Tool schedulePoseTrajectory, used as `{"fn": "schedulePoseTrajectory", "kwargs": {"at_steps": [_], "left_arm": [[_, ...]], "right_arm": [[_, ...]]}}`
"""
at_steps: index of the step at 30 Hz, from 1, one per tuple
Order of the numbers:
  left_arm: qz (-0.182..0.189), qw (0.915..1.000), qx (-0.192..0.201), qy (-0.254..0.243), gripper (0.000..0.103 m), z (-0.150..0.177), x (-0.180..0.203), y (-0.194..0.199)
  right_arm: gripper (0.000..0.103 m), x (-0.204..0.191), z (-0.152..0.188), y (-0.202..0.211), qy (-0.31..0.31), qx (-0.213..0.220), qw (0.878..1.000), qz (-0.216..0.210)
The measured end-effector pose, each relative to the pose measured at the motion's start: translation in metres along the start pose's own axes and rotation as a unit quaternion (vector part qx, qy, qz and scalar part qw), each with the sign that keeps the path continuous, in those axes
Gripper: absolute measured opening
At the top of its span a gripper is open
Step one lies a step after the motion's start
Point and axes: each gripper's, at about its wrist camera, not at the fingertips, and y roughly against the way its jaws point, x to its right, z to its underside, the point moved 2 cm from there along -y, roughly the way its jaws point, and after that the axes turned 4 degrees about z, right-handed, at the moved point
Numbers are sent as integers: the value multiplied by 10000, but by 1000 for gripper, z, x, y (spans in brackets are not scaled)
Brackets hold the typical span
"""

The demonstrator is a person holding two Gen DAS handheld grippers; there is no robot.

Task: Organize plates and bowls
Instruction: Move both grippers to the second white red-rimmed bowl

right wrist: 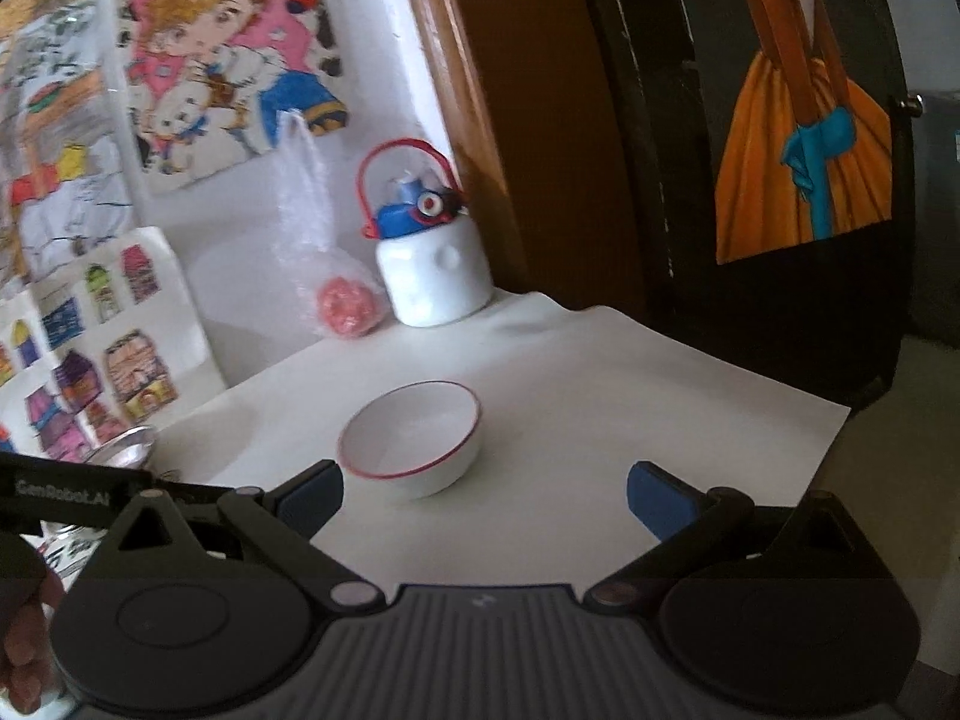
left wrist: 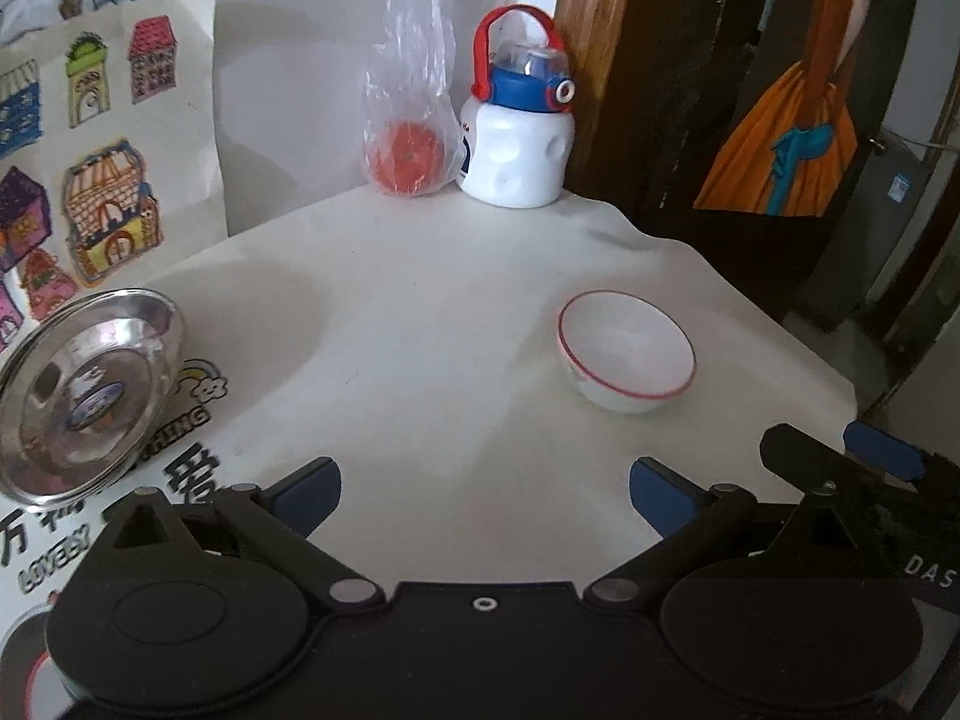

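white red-rimmed ceramic bowl (right wrist: 411, 439) just ahead-left of right gripper (right wrist: 485, 495) | nearer than left gripper (left wrist: 485, 495) | both fingers released, empty

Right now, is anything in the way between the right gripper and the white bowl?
Nothing visible. The right gripper is open, and only bare white table lies between it and the bowl. The bottle and bagged red thing sit far behind.
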Motion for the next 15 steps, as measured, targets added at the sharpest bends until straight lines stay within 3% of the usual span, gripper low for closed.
{"fn": "schedulePoseTrajectory", "kwargs": {"at_steps": [9,15], "left_arm": [[-126,9993,-89,337,102,-31,1,-47],[-197,9993,-114,300,102,-44,2,-69]], "right_arm": [[103,10,-10,-50,-390,-267,9988,114],[102,10,-12,-64,-201,-344,9990,185]]}}
